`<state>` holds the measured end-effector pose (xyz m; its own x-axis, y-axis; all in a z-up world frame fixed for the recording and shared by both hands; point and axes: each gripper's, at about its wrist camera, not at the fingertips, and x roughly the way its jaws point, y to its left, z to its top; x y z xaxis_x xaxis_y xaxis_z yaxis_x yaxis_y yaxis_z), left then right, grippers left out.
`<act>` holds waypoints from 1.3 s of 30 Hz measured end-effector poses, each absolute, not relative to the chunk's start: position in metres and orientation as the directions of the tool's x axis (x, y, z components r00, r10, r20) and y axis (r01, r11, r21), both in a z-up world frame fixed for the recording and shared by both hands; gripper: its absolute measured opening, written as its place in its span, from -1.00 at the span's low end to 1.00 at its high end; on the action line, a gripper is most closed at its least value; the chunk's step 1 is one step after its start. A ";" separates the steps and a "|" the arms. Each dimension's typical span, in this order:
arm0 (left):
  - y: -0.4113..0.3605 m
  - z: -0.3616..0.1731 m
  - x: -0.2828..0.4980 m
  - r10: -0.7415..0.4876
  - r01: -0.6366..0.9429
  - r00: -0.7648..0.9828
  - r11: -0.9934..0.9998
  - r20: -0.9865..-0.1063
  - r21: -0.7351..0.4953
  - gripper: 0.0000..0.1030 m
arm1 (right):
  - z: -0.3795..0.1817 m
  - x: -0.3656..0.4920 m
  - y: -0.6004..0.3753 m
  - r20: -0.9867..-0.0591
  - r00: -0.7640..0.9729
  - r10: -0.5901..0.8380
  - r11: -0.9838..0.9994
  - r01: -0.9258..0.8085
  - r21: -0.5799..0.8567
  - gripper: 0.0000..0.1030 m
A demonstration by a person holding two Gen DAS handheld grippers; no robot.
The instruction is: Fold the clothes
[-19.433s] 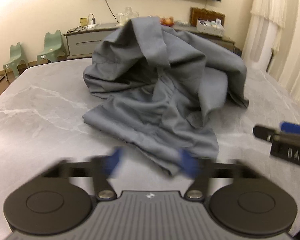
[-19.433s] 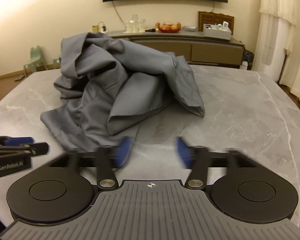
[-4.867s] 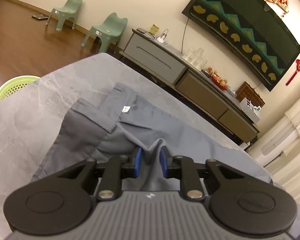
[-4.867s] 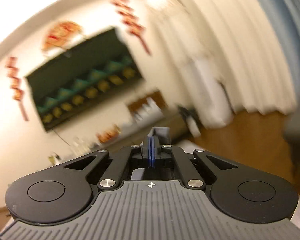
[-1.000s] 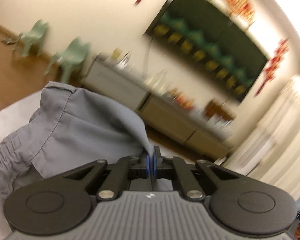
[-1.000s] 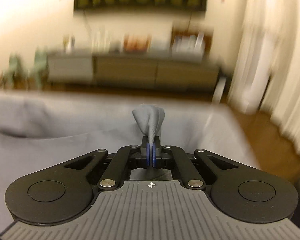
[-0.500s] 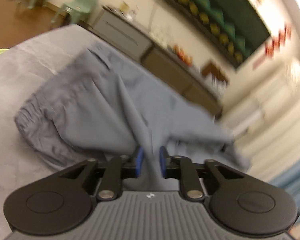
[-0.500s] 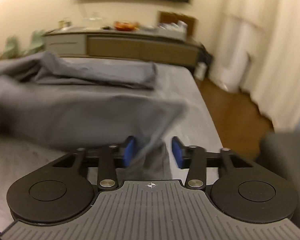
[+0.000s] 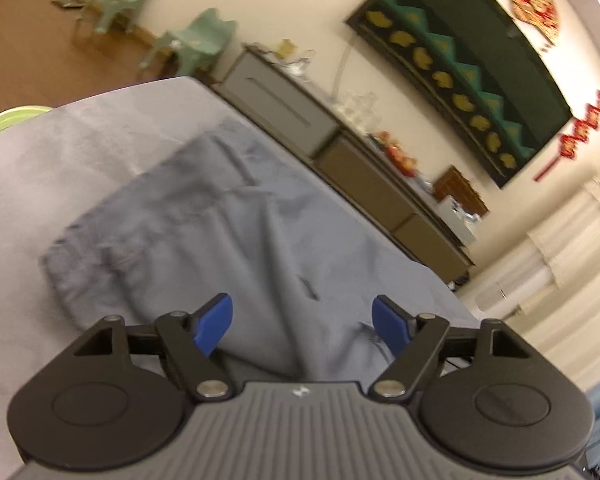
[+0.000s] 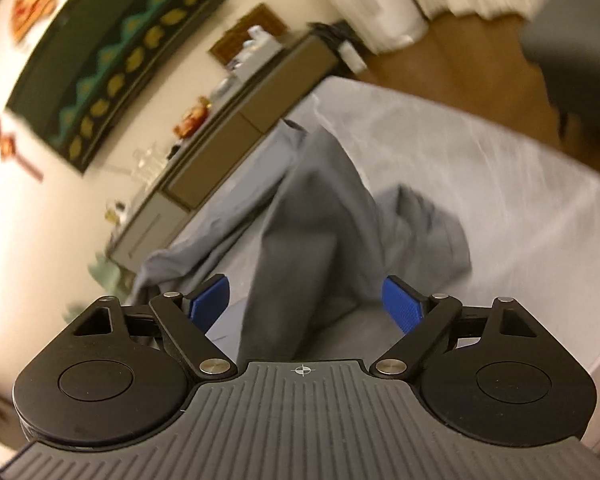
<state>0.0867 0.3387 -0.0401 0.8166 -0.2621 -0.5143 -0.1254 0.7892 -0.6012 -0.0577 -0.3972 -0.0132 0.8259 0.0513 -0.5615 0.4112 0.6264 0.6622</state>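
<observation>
A grey garment [image 9: 228,232] lies spread on the grey marble table [image 9: 60,148], its gathered waistband end at the left. My left gripper [image 9: 302,322] is open and empty just above the near edge of the cloth. In the right wrist view the same garment [image 10: 316,216] runs away from me in long folds with a rumpled end at the right. My right gripper [image 10: 306,302] is open and empty above it, the cloth lying between the blue pads [image 10: 402,304] without being gripped.
A long sideboard [image 9: 340,160] with glassware and fruit stands against the far wall. Two green child chairs [image 9: 188,44] stand on the wooden floor. A green basket [image 9: 8,120] sits beside the table's left edge. The table edge [image 10: 580,168] curves at the right.
Both grippers held the garment shut a second ago, then opened and let it drop. The cloth now lies flatter on the table, and both jaws have opened wider.
</observation>
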 end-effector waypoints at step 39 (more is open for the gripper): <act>0.377 -0.060 0.081 -0.205 -0.206 0.837 0.740 -0.507 -0.640 0.30 | -0.086 0.027 -0.392 -0.653 0.739 -0.163 0.610 0.596 0.522 -0.10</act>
<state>0.0812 0.3769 -0.0598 0.8374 -0.2045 -0.5069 -0.2063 0.7404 -0.6397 0.0269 -0.3924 -0.0857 0.7394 -0.1632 -0.6532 0.5958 0.6103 0.5220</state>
